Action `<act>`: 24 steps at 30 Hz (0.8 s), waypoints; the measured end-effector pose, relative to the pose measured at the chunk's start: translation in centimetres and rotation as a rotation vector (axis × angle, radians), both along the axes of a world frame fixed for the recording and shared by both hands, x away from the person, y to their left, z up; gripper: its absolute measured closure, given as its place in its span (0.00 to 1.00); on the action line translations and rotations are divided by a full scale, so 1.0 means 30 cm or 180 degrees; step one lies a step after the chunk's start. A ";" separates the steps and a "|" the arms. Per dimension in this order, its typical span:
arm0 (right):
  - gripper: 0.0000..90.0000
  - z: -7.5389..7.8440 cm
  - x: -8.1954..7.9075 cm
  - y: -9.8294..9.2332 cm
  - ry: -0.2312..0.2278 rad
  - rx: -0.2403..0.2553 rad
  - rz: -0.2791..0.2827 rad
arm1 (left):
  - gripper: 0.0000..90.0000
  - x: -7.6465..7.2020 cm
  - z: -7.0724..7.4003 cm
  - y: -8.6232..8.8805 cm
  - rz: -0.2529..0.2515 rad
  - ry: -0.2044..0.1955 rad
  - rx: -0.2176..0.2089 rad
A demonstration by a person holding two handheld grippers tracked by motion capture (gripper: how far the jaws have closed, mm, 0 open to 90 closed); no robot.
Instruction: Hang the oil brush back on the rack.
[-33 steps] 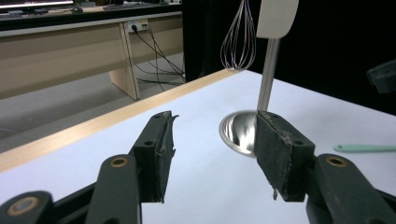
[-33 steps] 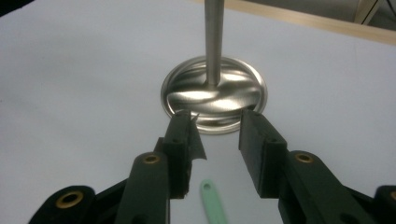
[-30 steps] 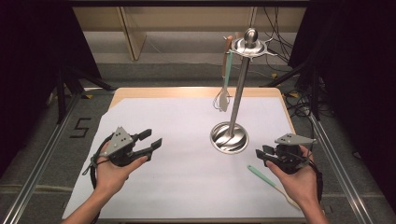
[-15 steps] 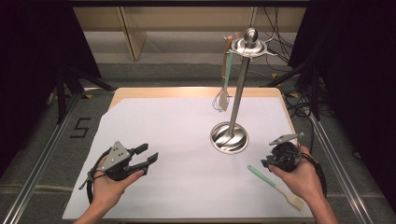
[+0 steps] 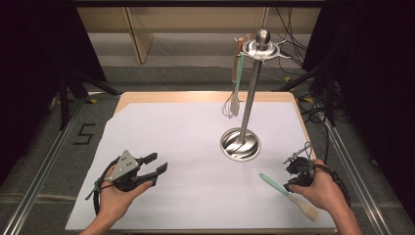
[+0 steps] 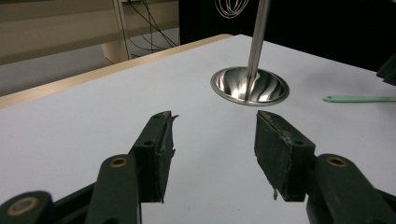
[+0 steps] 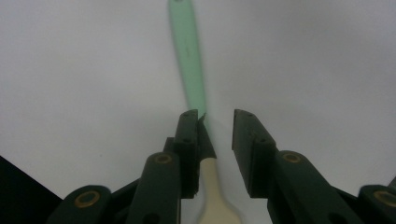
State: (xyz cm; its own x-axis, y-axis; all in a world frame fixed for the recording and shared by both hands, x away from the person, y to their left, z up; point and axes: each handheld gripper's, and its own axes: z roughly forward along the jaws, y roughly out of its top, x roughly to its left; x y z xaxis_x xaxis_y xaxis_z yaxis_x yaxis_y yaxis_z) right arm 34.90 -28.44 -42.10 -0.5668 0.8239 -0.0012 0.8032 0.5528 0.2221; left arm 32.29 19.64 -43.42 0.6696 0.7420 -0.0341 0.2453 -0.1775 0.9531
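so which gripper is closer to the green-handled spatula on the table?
Right. The right gripper straddles the spatula, jaws closing in around its handle, a gap on one side. The left gripper sits far across the white sheet, jaws open on nothing.

Right gripper [image 7: 215, 122] fingers closing astride green-handled brush [image 7: 190, 56] on white sheet [image 7: 74, 93].

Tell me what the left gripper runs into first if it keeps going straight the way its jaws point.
Probably the stand's round base: it lies ahead of the open left gripper, slightly off centre, with bare white sheet between. Depth is hard to judge.
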 end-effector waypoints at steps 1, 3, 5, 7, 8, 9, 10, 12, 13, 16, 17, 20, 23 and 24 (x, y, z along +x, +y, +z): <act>0.80 -0.009 -0.002 0.003 0.0014 -0.0045 0.0023 | 0.51 0.000 0.000 0.000 0.0000 0.0000 0.0000; 0.81 -0.015 -0.002 0.007 0.0050 -0.0064 0.0032 | 0.51 0.000 -0.001 0.000 0.0008 0.0016 -0.0016; 0.81 -0.029 -0.003 0.013 0.0176 -0.0132 0.0081 | 0.51 0.000 0.000 0.003 0.0025 0.0027 0.0010; 0.81 -0.036 -0.004 0.014 0.0227 -0.0177 0.0149 | 0.51 0.001 -0.001 0.002 0.0008 0.0013 -0.0020; 0.81 -0.035 -0.006 0.020 0.0269 -0.0193 0.0127 | 0.51 0.001 -0.001 0.002 0.0008 0.0015 -0.0021; 0.81 -0.039 -0.003 0.014 0.0255 -0.0188 0.0217 | 0.51 0.001 -0.001 0.002 0.0008 0.0015 -0.0021; 0.81 -0.040 -0.003 0.014 0.0260 -0.0203 0.0231 | 0.51 0.000 -0.001 0.001 0.0006 0.0017 -0.0026; 0.81 -0.042 -0.007 0.017 0.0311 -0.0232 0.0159 | 0.51 -0.002 -0.002 -0.002 0.0015 0.0045 -0.0059; 0.81 -0.042 -0.007 0.017 0.0311 -0.0232 0.0159 | 0.51 -0.002 -0.002 -0.002 0.0015 0.0045 -0.0059; 0.81 -0.052 -0.003 0.013 0.0376 -0.0288 0.0204 | 0.51 0.001 0.000 0.000 -0.0020 0.0011 -0.0011; 0.81 -0.052 -0.003 0.013 0.0376 -0.0288 0.0204 | 0.51 0.000 0.000 -0.001 -0.0014 0.0022 -0.0019; 0.81 -0.060 -0.007 0.014 0.0431 -0.0297 0.0148 | 0.51 -0.003 0.001 -0.003 -0.0004 0.0040 0.0001; 0.82 -0.066 -0.003 0.011 0.0430 -0.0333 0.0170 | 0.51 -0.003 0.000 -0.004 -0.0011 0.0046 -0.0006; 0.82 -0.066 -0.003 0.011 0.0430 -0.0333 0.0170 | 0.51 -0.003 0.000 -0.004 -0.0011 0.0046 -0.0006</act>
State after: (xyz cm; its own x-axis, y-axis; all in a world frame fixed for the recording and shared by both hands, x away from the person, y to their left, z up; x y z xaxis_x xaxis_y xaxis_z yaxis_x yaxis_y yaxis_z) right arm 34.81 -28.12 -44.08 -0.6107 0.7919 -0.0063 0.7906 0.6101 0.0531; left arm 32.20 19.51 -43.41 0.6714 0.7397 -0.0452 0.2585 -0.1767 0.9497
